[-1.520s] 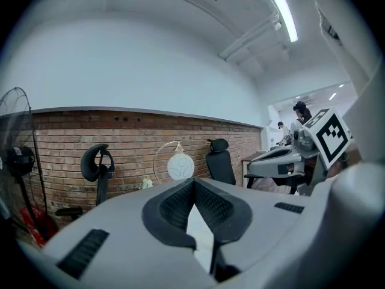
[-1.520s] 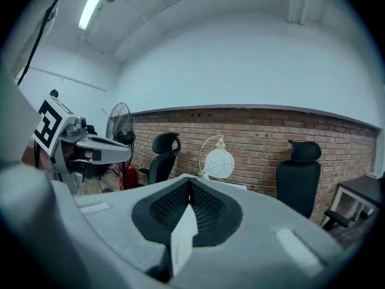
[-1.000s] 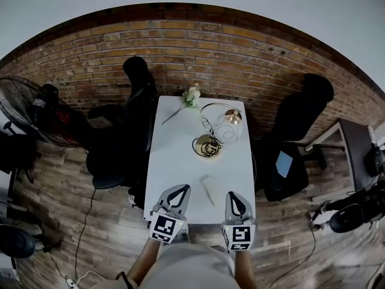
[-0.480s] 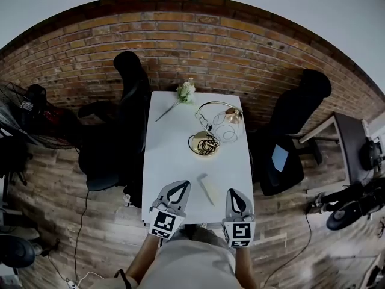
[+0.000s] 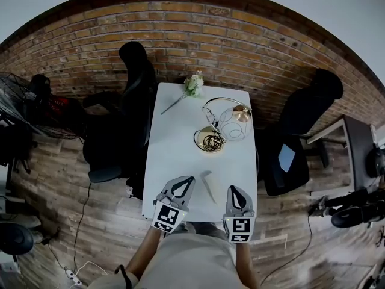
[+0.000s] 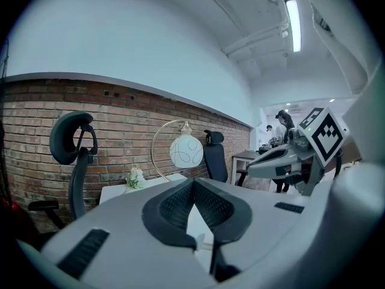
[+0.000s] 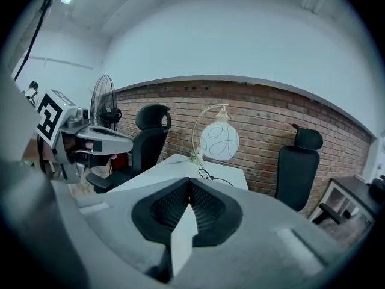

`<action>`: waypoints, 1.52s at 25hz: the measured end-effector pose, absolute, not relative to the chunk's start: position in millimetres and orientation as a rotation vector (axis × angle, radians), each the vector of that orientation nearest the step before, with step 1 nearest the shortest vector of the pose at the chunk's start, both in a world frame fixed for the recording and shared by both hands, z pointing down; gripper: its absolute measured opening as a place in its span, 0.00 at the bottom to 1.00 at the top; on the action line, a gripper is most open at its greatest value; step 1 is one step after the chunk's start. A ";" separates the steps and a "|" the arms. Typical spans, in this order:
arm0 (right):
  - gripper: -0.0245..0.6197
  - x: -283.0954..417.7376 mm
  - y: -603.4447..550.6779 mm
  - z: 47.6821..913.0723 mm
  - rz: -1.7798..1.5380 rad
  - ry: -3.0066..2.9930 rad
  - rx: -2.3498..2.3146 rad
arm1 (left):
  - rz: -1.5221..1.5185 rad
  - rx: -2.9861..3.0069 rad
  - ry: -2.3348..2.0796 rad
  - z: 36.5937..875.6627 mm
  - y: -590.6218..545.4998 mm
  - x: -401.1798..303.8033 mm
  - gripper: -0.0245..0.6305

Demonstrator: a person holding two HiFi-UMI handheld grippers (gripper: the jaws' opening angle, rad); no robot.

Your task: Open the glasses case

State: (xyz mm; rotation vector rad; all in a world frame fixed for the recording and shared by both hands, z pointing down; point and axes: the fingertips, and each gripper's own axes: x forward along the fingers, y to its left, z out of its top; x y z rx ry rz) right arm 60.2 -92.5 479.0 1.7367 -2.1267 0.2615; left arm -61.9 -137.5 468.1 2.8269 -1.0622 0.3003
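The glasses case (image 5: 207, 185) is a pale, narrow, closed case lying on the white table (image 5: 180, 143) near its front edge. My left gripper (image 5: 188, 179) sits just left of the case, its jaws shut with nothing between them. To the right of the case is my right gripper (image 5: 232, 189), also shut and empty. Neither touches the case. In the left gripper view the left gripper (image 6: 194, 183) has its pads together, and the right gripper (image 6: 289, 155) shows at the side. The right gripper view shows the right gripper (image 7: 189, 185) closed. I cannot pick out the case in either gripper view.
Further back on the table stand an arc lamp with a globe (image 5: 231, 120), a coil of cable (image 5: 209, 141) and a white flower (image 5: 193, 83). Black office chairs (image 5: 129, 101) (image 5: 307, 113) flank the table. A fan (image 5: 24, 107) stands far left, a brick wall behind.
Both grippers have sunk a little and edged forward over the table's front edge, either side of the case. Their jaws stay shut. The case has not moved.
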 end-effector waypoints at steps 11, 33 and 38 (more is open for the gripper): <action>0.05 78.8 -106.9 517.5 0.330 -2.149 1.644 | 0.409 2.772 -1.095 509.3 -150.4 -37.2 0.04; 0.05 83.7 -105.1 611.3 0.501 -2.091 1.462 | 0.672 2.688 -0.974 609.4 -153.1 -6.7 0.04; 0.05 83.7 -102.1 624.5 0.524 -2.072 1.447 | 0.706 2.672 -0.952 627.8 -151.1 -6.7 0.04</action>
